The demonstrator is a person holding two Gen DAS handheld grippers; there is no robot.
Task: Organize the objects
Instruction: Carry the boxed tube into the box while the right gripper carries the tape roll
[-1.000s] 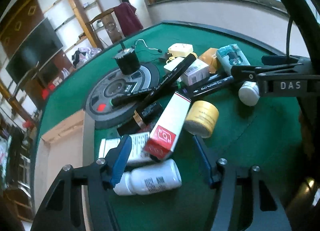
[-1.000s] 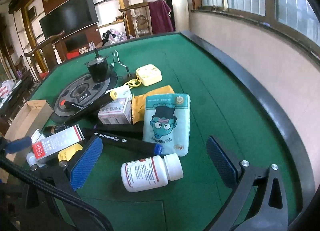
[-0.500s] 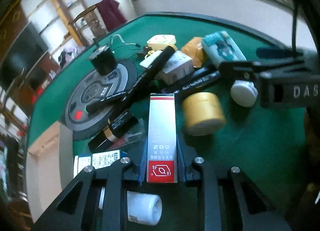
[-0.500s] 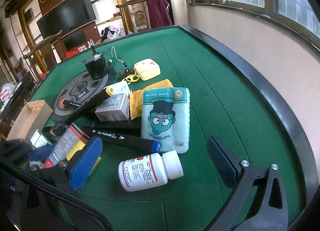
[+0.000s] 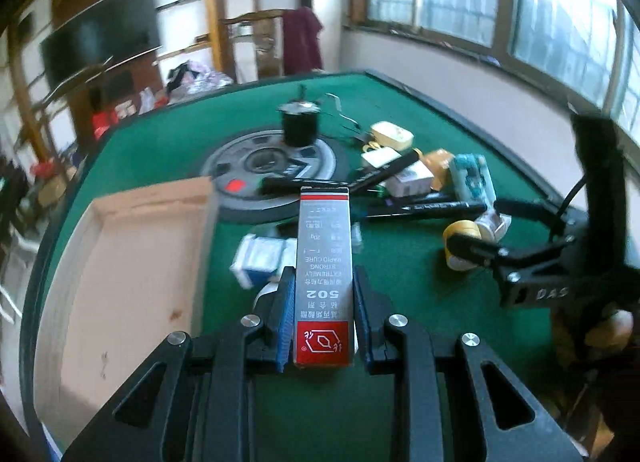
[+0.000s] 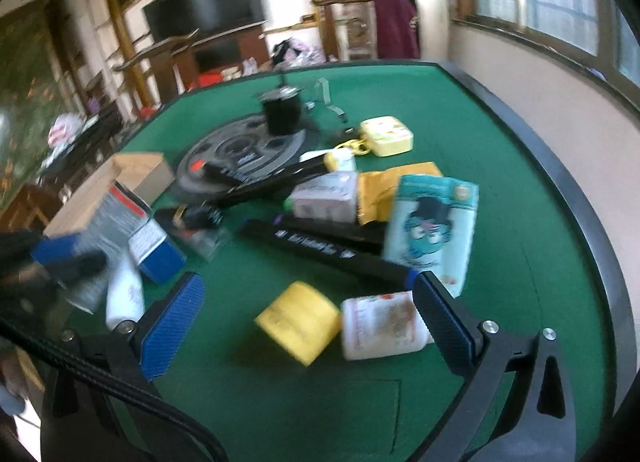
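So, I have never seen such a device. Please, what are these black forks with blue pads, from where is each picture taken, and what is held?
They are two hand-held grippers; a person carries one in each hand. Each has a camera looking along its fingers, so there is one picture per gripper. The left gripper is shut on a glue box marked 502, lifted above a green table. A wooden tray lies at its left. The right gripper is open, with a yellow jar and a white bottle between its fingers. Markers, boxes and a packet lie behind.

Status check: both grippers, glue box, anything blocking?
Left gripper shut on 502 glue box, lifted. Right gripper open over yellow jar and pill bottle. Wooden tray left, path unobstructed.
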